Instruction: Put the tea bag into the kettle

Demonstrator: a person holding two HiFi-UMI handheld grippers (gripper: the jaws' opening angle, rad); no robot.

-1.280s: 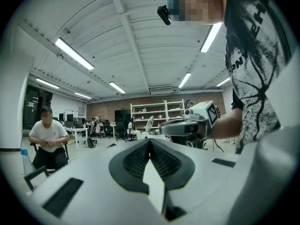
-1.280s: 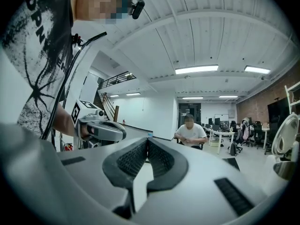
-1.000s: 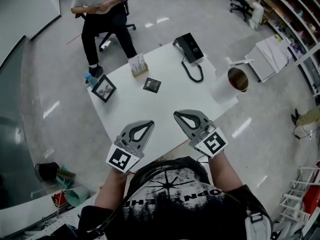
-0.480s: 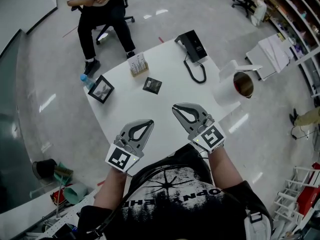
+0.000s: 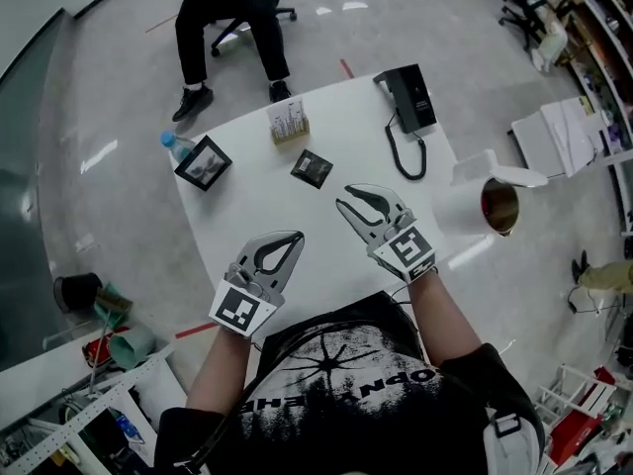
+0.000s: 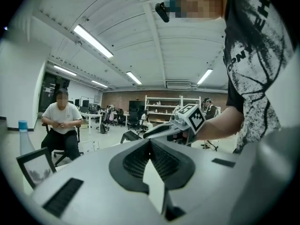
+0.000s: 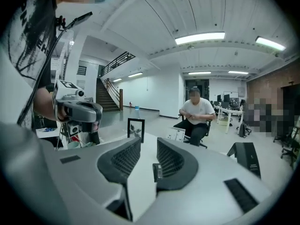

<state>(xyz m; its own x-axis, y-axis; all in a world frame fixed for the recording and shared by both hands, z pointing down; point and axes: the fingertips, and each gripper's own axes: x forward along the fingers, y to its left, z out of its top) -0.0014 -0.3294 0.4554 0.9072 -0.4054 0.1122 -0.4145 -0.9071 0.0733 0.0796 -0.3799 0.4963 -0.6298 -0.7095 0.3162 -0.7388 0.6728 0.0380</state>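
The tea bag, a small dark square packet, lies flat on the white table. The white kettle stands at the table's right edge with its lid flipped up. My right gripper points at the tea bag from just short of it. Its jaws are opening and hold nothing. In the right gripper view a small dark packet shows in the gap of the right gripper, apart from the pads. My left gripper hovers nearer me, shut and empty; its jaws meet in the left gripper view.
A black desk phone with a coiled cord sits at the far right. A card holder, a picture frame and a water bottle line the far left. A person sits on a chair beyond the table.
The right gripper has moved forward toward the tea bag and its jaws have parted. The left gripper has stayed about where it was. The head view has shifted.
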